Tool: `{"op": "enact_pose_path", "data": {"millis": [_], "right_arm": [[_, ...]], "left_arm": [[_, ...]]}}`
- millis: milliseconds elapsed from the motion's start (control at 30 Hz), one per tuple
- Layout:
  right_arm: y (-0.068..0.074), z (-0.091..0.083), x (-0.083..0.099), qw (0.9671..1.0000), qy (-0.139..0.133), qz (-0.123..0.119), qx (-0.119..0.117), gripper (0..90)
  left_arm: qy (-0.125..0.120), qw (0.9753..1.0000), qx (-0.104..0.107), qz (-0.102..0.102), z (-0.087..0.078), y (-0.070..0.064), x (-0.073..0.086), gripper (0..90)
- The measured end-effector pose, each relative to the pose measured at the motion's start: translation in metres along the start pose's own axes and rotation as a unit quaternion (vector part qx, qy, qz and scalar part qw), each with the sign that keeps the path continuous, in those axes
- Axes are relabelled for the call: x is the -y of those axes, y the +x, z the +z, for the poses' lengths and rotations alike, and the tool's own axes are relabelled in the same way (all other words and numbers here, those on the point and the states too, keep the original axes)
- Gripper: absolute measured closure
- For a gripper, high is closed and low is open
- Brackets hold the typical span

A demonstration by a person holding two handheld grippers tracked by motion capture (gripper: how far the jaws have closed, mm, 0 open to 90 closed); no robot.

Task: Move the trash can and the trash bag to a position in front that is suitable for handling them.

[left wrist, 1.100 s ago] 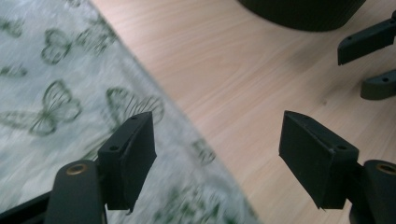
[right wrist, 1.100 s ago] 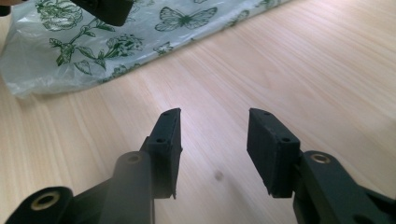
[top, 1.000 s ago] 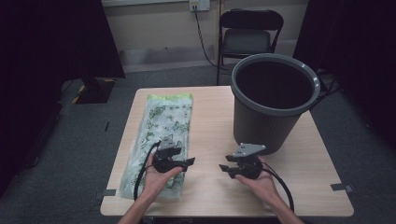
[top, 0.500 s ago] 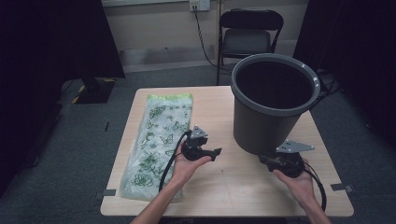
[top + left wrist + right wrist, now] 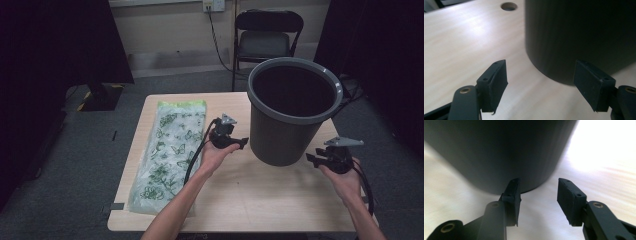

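A dark grey bucket (image 5: 292,107) stands upright on the right half of the wooden table (image 5: 240,195). A flat clear bag printed with green butterflies (image 5: 170,150) lies along the table's left side. My left gripper (image 5: 242,143) is just left of the bucket's base, pointing at it, open and empty; the bucket wall (image 5: 579,37) looms close ahead of its jaws. My right gripper (image 5: 311,159) sits at the bucket's lower right, also open and empty, aimed at the bucket wall (image 5: 496,152).
A black folding chair (image 5: 267,35) stands behind the table against the wall. A round cable hole (image 5: 509,6) is cut in the tabletop near the bucket. Grey carpet surrounds the table, with dark curtains on both sides.
Both hands have spread apart from the table's front middle: the left gripper moved up to the bucket's left side, the right gripper swung out to the bucket's right.
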State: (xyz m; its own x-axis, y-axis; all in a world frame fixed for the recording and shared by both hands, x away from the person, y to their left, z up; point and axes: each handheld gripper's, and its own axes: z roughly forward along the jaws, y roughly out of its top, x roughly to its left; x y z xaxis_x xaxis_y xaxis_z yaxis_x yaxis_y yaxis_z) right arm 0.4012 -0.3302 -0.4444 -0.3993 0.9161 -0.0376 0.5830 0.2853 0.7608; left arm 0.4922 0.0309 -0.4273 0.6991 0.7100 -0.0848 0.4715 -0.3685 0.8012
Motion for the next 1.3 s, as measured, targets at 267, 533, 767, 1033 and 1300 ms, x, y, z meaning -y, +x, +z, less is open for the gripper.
{"op": "enact_pose_path", "data": {"millis": [267,533,767,1033,1300], "right_arm": [[-0.033,0.022,-0.025,0.9975,-0.008,0.028,0.065,41.8],[-0.050,0.037,-0.046,0.9937,-0.045,0.081,0.062,49.4],[-0.043,0.034,-0.045,0.9952,-0.064,0.070,0.026,58.6],[-0.006,0.035,-0.044,0.9964,-0.077,0.034,-0.006,60.4],[0.029,0.035,-0.049,0.9949,-0.080,0.006,-0.060,60.1]], "left_arm": [[-0.016,0.9994,-0.026,-0.018,0.022,0.014,-0.025,27.4],[-0.021,0.9985,-0.038,-0.033,0.033,0.019,-0.032,31.7],[-0.016,0.9993,-0.005,-0.033,0.022,0.032,-0.027,38.3],[-0.014,0.9991,-0.008,-0.038,-0.009,0.048,-0.009,50.5],[-0.024,0.9978,-0.014,-0.060,-0.042,0.070,0.017,50.6]]}}
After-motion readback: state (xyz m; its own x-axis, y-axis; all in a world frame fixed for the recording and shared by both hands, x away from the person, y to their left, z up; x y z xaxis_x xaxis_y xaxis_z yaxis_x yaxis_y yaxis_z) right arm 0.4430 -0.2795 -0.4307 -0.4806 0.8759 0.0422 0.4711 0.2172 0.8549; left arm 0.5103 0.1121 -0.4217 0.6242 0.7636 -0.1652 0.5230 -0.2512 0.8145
